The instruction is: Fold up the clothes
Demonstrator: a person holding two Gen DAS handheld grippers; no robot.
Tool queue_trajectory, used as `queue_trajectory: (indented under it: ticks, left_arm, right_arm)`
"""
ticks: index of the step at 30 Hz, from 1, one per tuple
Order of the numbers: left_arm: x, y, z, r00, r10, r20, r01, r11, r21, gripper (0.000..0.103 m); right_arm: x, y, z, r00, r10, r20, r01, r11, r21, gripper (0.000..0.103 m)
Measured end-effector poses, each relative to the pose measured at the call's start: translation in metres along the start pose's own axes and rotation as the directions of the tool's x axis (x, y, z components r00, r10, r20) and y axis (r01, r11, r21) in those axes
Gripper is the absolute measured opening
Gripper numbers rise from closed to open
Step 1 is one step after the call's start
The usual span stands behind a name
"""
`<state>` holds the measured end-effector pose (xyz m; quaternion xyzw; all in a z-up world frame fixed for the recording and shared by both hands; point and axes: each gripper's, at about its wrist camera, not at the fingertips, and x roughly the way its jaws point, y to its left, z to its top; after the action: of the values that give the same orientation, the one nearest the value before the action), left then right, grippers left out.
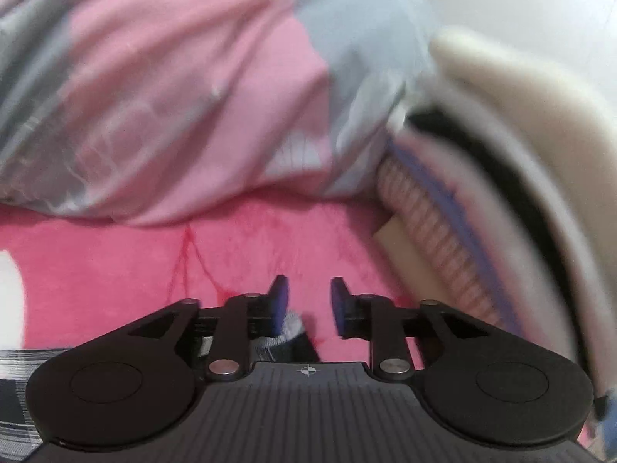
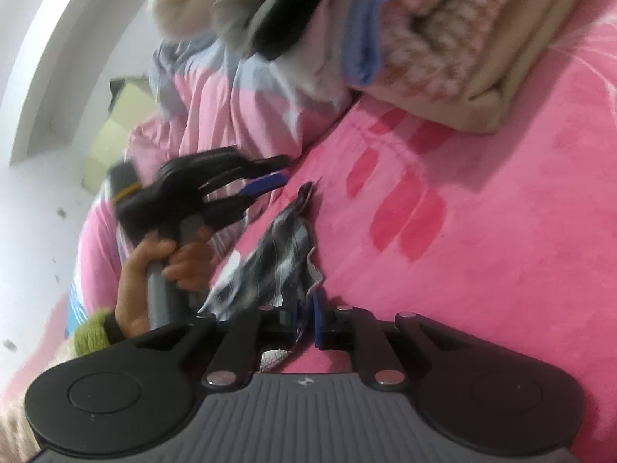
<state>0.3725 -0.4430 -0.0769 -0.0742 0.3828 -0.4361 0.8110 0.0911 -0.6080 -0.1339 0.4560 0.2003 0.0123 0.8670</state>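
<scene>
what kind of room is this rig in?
Most likely a bedroom, working on a bed: a pink fleece sheet as the work surface, a pink-and-grey duvet bunched behind it, and a stack of folded clothes at the edge.

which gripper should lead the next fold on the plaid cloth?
Right, probably. The right gripper is shut on the plaid cloth; the left gripper is open, gripping nothing, above the pink sheet.

Plaid cloth blurred — corner hidden between tongs.
</scene>
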Motion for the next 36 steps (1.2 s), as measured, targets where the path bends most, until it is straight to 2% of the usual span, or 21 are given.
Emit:
queue_trajectory:
  ticks: [4, 6, 8, 10, 12, 14, 16, 19, 21, 22, 24, 26, 27, 28, 29, 30, 31, 33, 34, 35, 36]
  left_arm:
    - [-0.072, 0.01, 0.013, 0.997, 0.029, 0.066, -0.03, 0.999, 0.014, 0.03]
    - [-0.127, 0.018, 0.015, 0.992, 0.064, 0.106, -0.069, 0.997, 0.038, 0.03]
    - [-0.195, 0.028, 0.014, 0.98, 0.122, 0.16, -0.133, 0.989, 0.062, 0.03]
    - [-0.266, 0.033, 0.013, 0.951, 0.211, 0.225, -0.232, 0.97, 0.072, 0.03]
    - [-0.334, 0.041, 0.005, 0.912, 0.296, 0.283, -0.326, 0.943, 0.062, 0.03]
    - [-0.387, 0.05, -0.011, 0.867, 0.382, 0.318, -0.42, 0.906, 0.057, 0.033]
    - [-0.423, 0.057, -0.028, 0.825, 0.474, 0.307, -0.515, 0.855, 0.063, 0.034]
    - [-0.463, 0.064, -0.051, 0.731, 0.605, 0.315, -0.659, 0.745, 0.098, 0.034]
    - [-0.49, 0.065, -0.063, 0.652, 0.68, 0.335, -0.746, 0.654, 0.126, 0.034]
    - [-0.507, 0.063, -0.064, 0.604, 0.714, 0.354, -0.79, 0.596, 0.143, 0.034]
    - [-0.542, 0.058, -0.059, 0.489, 0.768, 0.414, -0.87, 0.468, 0.158, 0.034]
    - [-0.579, 0.051, -0.057, 0.333, 0.808, 0.486, -0.942, 0.309, 0.133, 0.034]
    - [-0.59, 0.053, -0.059, 0.291, 0.813, 0.504, -0.956, 0.27, 0.117, 0.034]
    - [-0.597, 0.056, -0.065, 0.273, 0.815, 0.511, -0.961, 0.256, 0.105, 0.035]
    - [-0.604, 0.06, -0.07, 0.254, 0.817, 0.518, -0.966, 0.241, 0.093, 0.037]
    - [-0.61, 0.063, -0.075, 0.236, 0.818, 0.525, -0.97, 0.227, 0.081, 0.038]
    - [-0.61, 0.071, -0.083, 0.254, 0.819, 0.515, -0.965, 0.25, 0.078, 0.04]
    - [-0.582, 0.099, -0.107, 0.402, 0.802, 0.443, -0.911, 0.397, 0.108, 0.04]
    - [-0.559, 0.112, -0.12, 0.476, 0.786, 0.394, -0.876, 0.462, 0.137, 0.04]
    - [-0.529, 0.125, -0.132, 0.534, 0.772, 0.346, -0.845, 0.508, 0.171, 0.04]
    - [-0.502, 0.134, -0.143, 0.569, 0.762, 0.309, -0.822, 0.533, 0.2, 0.04]
  right_arm:
    - [-0.004, -0.009, 0.002, 0.999, 0.021, 0.032, -0.023, 0.999, 0.044, 0.008]
    - [-0.005, -0.008, 0.002, 0.999, 0.017, 0.047, -0.019, 0.999, 0.032, 0.008]
    - [-0.005, -0.008, 0.004, 0.998, 0.01, 0.064, -0.012, 1.0, 0.028, 0.008]
    - [-0.006, -0.006, 0.004, 0.997, 0.001, 0.081, -0.002, 1.0, 0.01, 0.009]
    - [-0.009, 0.005, 0.004, 0.994, -0.021, 0.104, 0.027, 0.998, -0.052, 0.009]
    - [-0.015, 0.029, 0.0, 0.988, -0.069, 0.138, 0.093, 0.98, -0.174, 0.009]
    - [-0.014, 0.068, -0.009, 0.985, -0.088, 0.15, 0.136, 0.927, -0.351, 0.009]
    - [0.015, 0.122, -0.025, 0.991, -0.122, 0.06, 0.135, 0.832, -0.539, 0.009]
    - [0.04, 0.147, -0.038, 0.985, -0.172, -0.012, 0.126, 0.767, -0.629, 0.009]
    - [0.049, 0.153, -0.043, 0.981, -0.191, -0.03, 0.124, 0.738, -0.663, 0.009]
    - [0.059, 0.151, -0.048, 0.966, -0.254, -0.047, 0.149, 0.695, -0.704, 0.009]
    - [0.061, 0.136, -0.046, 0.937, -0.348, -0.042, 0.217, 0.668, -0.712, 0.009]
    - [0.06, 0.125, -0.042, 0.916, -0.399, -0.037, 0.259, 0.659, -0.706, 0.009]
    - [0.053, 0.111, -0.036, 0.9, -0.435, -0.022, 0.304, 0.663, -0.684, 0.009]
    - [0.046, 0.098, -0.03, 0.882, -0.471, -0.009, 0.348, 0.666, -0.659, 0.004]
    - [0.032, 0.087, -0.019, 0.873, -0.488, -0.001, 0.388, 0.695, -0.605, 0.004]
    - [0.019, 0.076, -0.009, 0.863, -0.505, 0.008, 0.426, 0.718, -0.55, 0.005]
    - [0.003, 0.081, 0.001, 0.813, -0.574, 0.1, 0.525, 0.648, -0.552, 0.006]
    - [-0.001, 0.087, 0.006, 0.822, -0.56, 0.105, 0.518, 0.659, -0.545, 0.006]
    - [-0.004, 0.093, 0.011, 0.831, -0.545, 0.11, 0.511, 0.671, -0.538, 0.006]
    - [-0.002, 0.101, 0.014, 0.852, -0.514, 0.099, 0.481, 0.693, -0.537, 0.007]
